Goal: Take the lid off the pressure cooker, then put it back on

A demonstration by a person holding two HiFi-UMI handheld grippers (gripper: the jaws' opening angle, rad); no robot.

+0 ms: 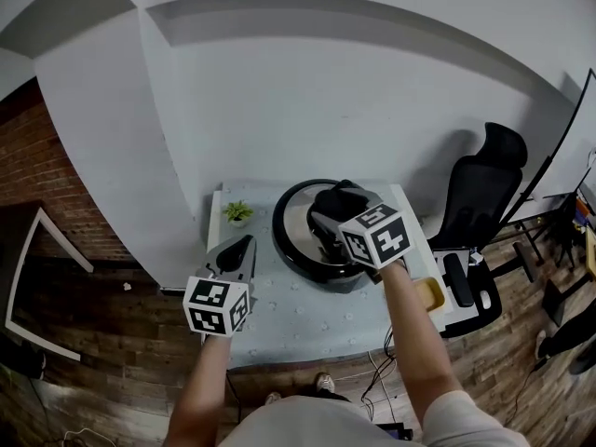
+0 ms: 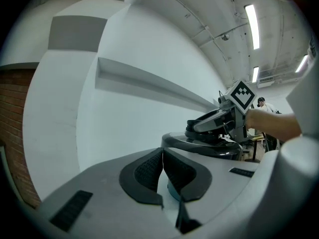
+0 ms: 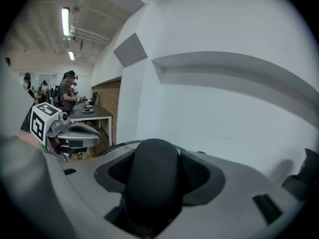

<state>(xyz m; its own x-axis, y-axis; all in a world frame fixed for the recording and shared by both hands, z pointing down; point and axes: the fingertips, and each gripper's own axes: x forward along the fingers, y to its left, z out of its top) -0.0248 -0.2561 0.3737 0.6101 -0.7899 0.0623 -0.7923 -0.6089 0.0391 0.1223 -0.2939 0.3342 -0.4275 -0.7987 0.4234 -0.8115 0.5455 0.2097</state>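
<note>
The pressure cooker [image 1: 328,270] stands at the back of a small table [image 1: 307,329]. Its round dark lid [image 1: 291,220] lies over the pot; whether it is seated or lifted I cannot tell. My right gripper [image 1: 340,203] is shut on the lid's black handle [image 3: 152,183], which fills the space between its jaws [image 3: 152,166]. In the left gripper view the lid [image 2: 202,146] shows at the right with the right gripper on top. My left gripper [image 1: 244,244] hovers left of the cooker, apart from it, shut [image 2: 162,176] on nothing.
A small potted plant [image 1: 237,212] stands at the table's back left corner. A black office chair [image 1: 484,203] is right of the table, with a yellow object [image 1: 430,293] at the table's right edge. A white wall rises close behind.
</note>
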